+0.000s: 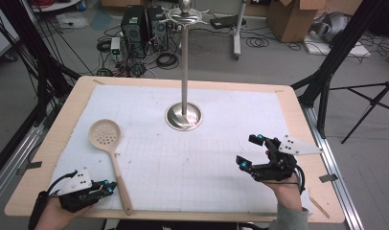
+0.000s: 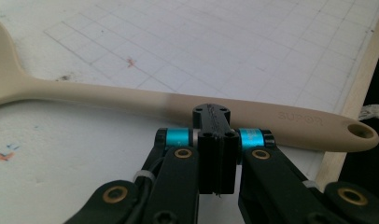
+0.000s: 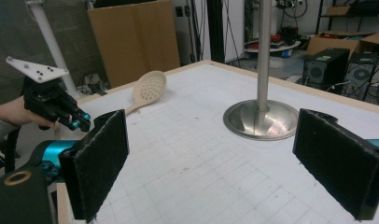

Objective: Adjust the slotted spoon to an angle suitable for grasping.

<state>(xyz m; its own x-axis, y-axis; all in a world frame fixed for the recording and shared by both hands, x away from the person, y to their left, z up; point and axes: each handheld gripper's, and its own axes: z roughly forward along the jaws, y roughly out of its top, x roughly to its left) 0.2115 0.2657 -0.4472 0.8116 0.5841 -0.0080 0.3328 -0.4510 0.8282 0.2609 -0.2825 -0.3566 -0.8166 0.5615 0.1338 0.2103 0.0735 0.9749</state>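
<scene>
A: Start at the left gripper (image 1: 108,186). How do its jaws stand?

B: Pressed flat together, pad against pad, with nothing caught between them. In the left gripper view the tips sit just short of the handle of the slotted spoon (image 2: 178,105), which runs crosswise straight ahead of them; whether they touch it I cannot tell.

A: Which part of the handle?

B: The far end, near the hanging hole. From above, the spoon (image 1: 113,158) lies on the white grid mat (image 1: 192,158) with its perforated bowl well ahead of that gripper, and the handle end is just beside its tips at the near edge of the table (image 1: 288,103).

A: And the right gripper (image 1: 247,151)?

B: Spread wide. In the right gripper view its two black pads (image 3: 96,161) stand far apart with only mat between them. It is held off the mat near the table's right side, well apart from the spoon.

A: What lies beyond it?

B: The metal stand (image 3: 262,84), a round base with an upright pole, ahead of the right gripper's jaws. Farther off, to their left, the spoon's bowl (image 3: 150,86) and the other gripper (image 3: 73,119).
</scene>
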